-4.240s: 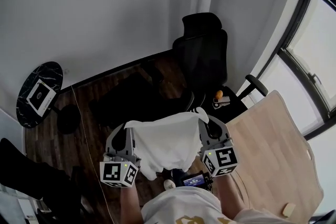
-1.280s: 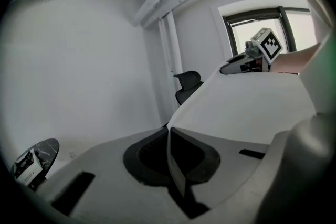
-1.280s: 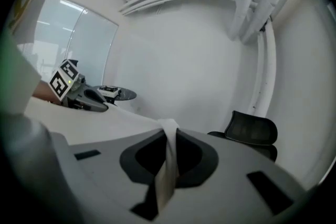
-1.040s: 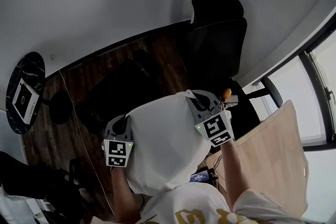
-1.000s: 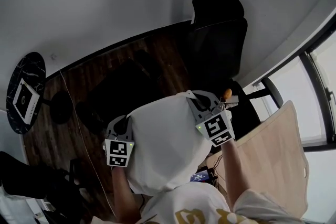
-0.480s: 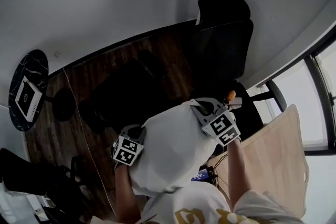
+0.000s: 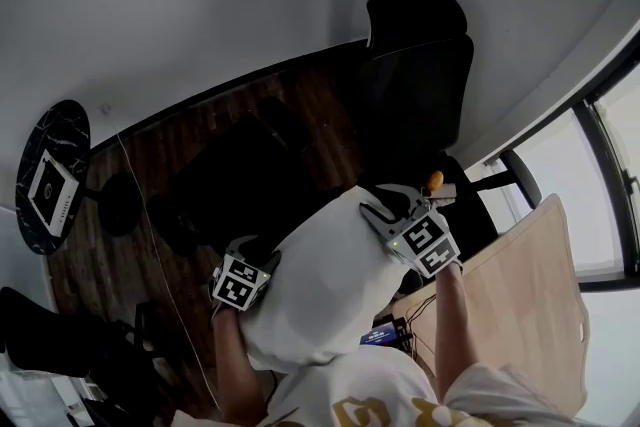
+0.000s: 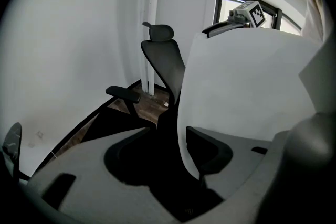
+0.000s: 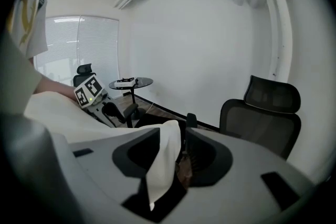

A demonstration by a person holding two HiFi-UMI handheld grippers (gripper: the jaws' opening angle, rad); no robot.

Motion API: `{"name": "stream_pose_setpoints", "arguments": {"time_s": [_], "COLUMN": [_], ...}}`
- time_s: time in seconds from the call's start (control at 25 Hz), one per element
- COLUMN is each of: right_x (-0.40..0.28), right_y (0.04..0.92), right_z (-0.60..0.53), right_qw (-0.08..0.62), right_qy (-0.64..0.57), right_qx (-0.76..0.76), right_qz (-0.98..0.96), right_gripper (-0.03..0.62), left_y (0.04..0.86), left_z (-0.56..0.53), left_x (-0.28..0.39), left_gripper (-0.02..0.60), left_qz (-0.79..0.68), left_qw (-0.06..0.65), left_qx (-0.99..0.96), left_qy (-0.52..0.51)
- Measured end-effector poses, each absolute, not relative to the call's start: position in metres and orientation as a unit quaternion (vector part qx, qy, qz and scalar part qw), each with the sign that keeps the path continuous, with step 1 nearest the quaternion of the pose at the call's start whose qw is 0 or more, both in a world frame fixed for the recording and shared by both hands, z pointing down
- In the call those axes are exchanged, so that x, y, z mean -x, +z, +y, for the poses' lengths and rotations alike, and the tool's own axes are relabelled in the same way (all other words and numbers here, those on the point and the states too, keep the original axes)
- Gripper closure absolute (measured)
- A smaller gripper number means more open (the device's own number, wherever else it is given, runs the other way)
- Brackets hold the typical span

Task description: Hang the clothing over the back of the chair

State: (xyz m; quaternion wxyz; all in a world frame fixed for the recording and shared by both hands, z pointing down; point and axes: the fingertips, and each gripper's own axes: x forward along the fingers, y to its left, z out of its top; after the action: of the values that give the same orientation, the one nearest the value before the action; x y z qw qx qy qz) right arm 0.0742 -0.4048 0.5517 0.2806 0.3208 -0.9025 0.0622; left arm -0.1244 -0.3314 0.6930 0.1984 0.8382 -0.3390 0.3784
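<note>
Round black side table (image 7: 70, 130), pale desk (image 7: 530, 300), window (image 7: 600, 160)

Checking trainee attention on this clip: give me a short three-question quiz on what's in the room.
1. True or false: the clothing hangs on the black office chair by the wall.
2. The clothing's colour: A white, B red, C black?
3. What shape is the top of the side table at the left?
Key: 1 false; 2 A; 3 round.
</note>
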Motion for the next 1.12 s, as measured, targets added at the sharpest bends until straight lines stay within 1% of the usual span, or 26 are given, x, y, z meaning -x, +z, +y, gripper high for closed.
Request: {"name": "stream_pose_setpoints", "arguments": {"time_s": [0.12, 0.24, 0.36, 0.48, 0.56, 0.6, 0.72, 0.76, 0.84, 0.96, 1.12], "right_x": [-0.080, -0.078, -0.070, -0.060, -0.053, -0.049, -0.037, -0.035, -0.031, -0.028, -0.027], "right_y": [0.544, 0.526, 0.510, 0.499, 0.491, 0.487, 0.468, 0.461, 0.450, 0.443, 0.440], "right_z": [-0.398, -0.391, -0.380, -0.367, -0.357, -0.351, -0.330, -0.324, -0.313, -0.296, -0.270], "right_qw": [0.278, 0.261, 0.242, 0.227, 0.222, 0.215, 0.167, 0.151, 0.135, 0.122, 0.091], "right_qy": [0.060, 0.047, 0.041, 0.039, 0.028, 0.024, 0.038, 0.041, 0.030, 0.013, 0.015], "right_qx": [-0.327, -0.337, -0.338, -0.336, -0.338, -0.338, -0.334, -0.335, -0.346, -0.361, -0.392], "right_qz": [-0.901, -0.903, -0.909, -0.913, -0.914, -0.916, -0.927, -0.929, -0.928, -0.925, -0.915], "right_gripper": [0.436, 0.431, 0.431, 0.431, 0.431, 0.431, 0.434, 0.438, 0.474, 0.531, 0.566], "left_y": [0.685, 0.664, 0.628, 0.587, 0.564, 0.554, 0.528, 0.519, 0.502, 0.484, 0.472], "left_z": [-0.334, -0.342, -0.352, -0.359, -0.355, -0.352, -0.335, -0.330, -0.318, -0.300, -0.275], "left_x": [0.130, 0.135, 0.147, 0.168, 0.183, 0.190, 0.199, 0.200, 0.199, 0.194, 0.193], "left_gripper": [0.340, 0.337, 0.341, 0.488, 0.540, 0.555, 0.560, 0.561, 0.561, 0.561, 0.561], "left_qz": [-0.350, -0.372, -0.428, -0.497, -0.530, -0.544, -0.557, -0.555, -0.553, -0.559, -0.575], "left_qw": [0.187, 0.166, 0.167, 0.183, 0.181, 0.179, 0.189, 0.191, 0.180, 0.138, 0.087], "left_qx": [-0.841, -0.845, -0.842, -0.828, -0.815, -0.809, -0.804, -0.806, -0.811, -0.815, -0.809], "left_qy": [0.368, 0.347, 0.283, 0.184, 0.146, 0.136, 0.092, 0.077, 0.062, 0.072, 0.089]}}
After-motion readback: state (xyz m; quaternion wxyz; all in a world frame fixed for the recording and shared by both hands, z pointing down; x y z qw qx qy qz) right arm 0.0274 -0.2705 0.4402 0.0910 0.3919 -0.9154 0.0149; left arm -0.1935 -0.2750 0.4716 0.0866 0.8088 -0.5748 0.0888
